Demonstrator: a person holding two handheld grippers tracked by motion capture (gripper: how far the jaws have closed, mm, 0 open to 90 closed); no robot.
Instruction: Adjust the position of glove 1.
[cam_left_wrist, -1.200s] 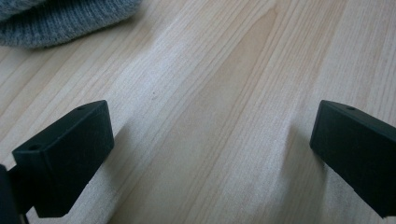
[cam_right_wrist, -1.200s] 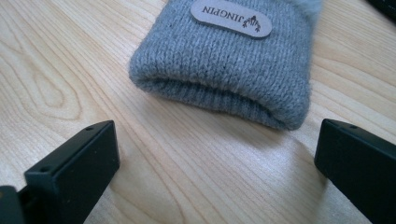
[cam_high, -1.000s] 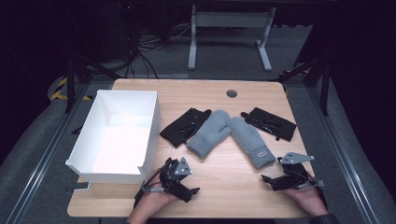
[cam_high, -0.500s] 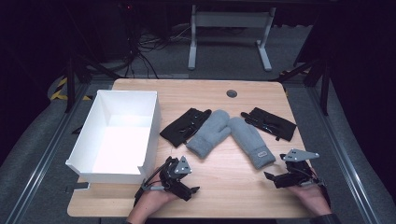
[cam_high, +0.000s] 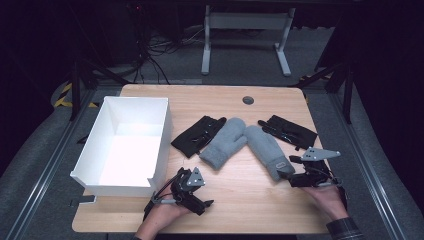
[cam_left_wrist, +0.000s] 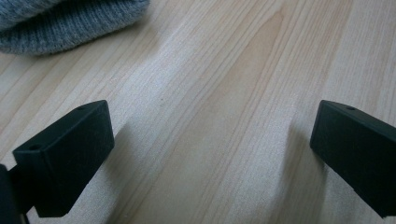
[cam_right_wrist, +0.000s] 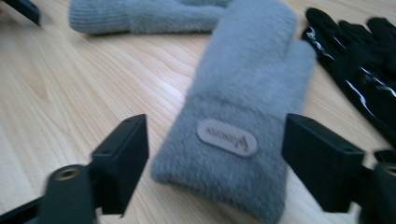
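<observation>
Two grey mittens lie crossed at their tips in the middle of the wooden table (cam_high: 235, 210): the left mitten (cam_high: 224, 143) and the right mitten (cam_high: 266, 148), whose cuff carries a small label (cam_right_wrist: 227, 137). A black glove (cam_high: 199, 135) lies left of them and another black glove (cam_high: 289, 131) lies to their right. My right gripper (cam_high: 291, 172) is open at the right mitten's cuff (cam_right_wrist: 224, 179), which lies between its jaws in the right gripper view. My left gripper (cam_high: 199, 192) rests open near the front edge, over bare wood, with the left mitten's cuff (cam_left_wrist: 70, 28) ahead.
A white open box (cam_high: 127, 145) stands on the left half of the table, close beside my left gripper. A round cable hole (cam_high: 248, 100) sits near the back edge. A desk frame (cam_high: 245, 37) and cables (cam_high: 160, 50) lie on the floor beyond.
My right gripper has moved left and forward toward the right mitten's cuff. The left gripper has stayed put.
</observation>
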